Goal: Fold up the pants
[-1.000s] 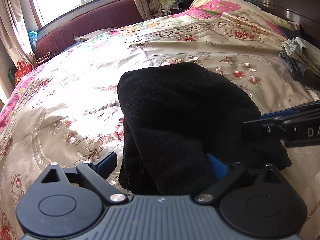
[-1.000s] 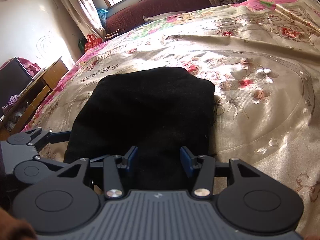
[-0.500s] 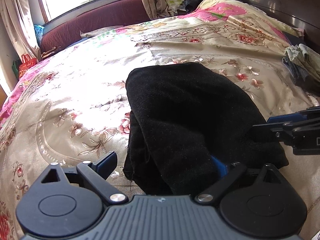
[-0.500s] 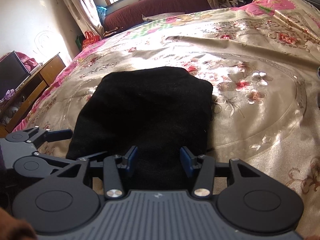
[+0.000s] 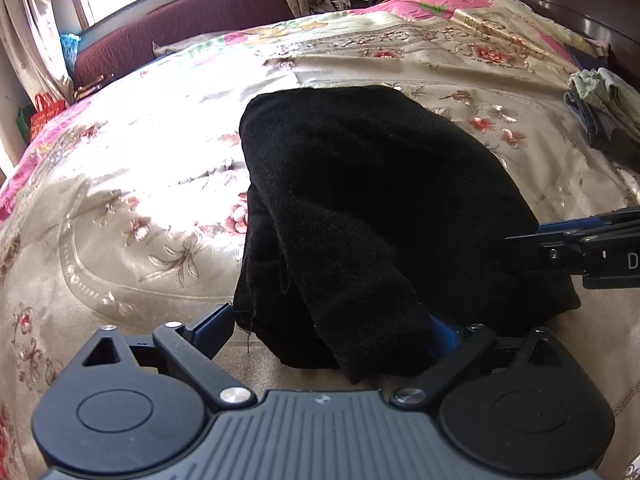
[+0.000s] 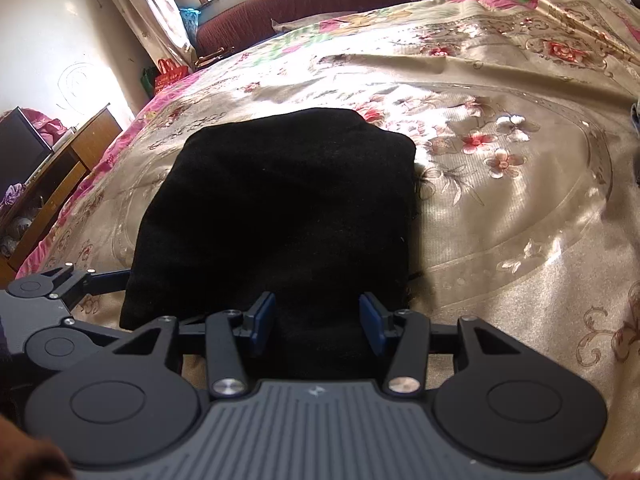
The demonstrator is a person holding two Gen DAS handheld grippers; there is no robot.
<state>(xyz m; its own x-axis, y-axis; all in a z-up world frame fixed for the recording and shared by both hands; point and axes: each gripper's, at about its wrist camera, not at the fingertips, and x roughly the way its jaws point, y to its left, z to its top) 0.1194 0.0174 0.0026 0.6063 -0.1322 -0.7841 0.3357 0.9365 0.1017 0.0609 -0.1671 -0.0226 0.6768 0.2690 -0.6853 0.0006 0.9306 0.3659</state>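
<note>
Black pants point(image 5: 360, 184) lie folded into a thick dark block on the flowered bedspread point(image 5: 140, 200). My left gripper point(image 5: 326, 328) stands open and wide at their near left corner. Bunched cloth sits between its fingers and drapes over the right one. The right gripper point(image 6: 318, 320) is at the near right end of the pants point(image 6: 280, 200), its blue pads closed against a thick fold that fills the gap between them. In the left wrist view the right gripper point(image 5: 516, 240) comes in from the right, against the cloth's edge.
A pile of other clothes point(image 5: 600, 112) lies at the bed's right side. A maroon padded bench point(image 5: 192, 20) runs under the window behind the bed. A wooden cabinet point(image 6: 60, 168) stands left of the bed, with a red bag point(image 6: 170, 72) on the floor.
The left gripper has tilted slightly, so the pants sit a little higher in its view. The right gripper has kept its place and its hold on the cloth.
</note>
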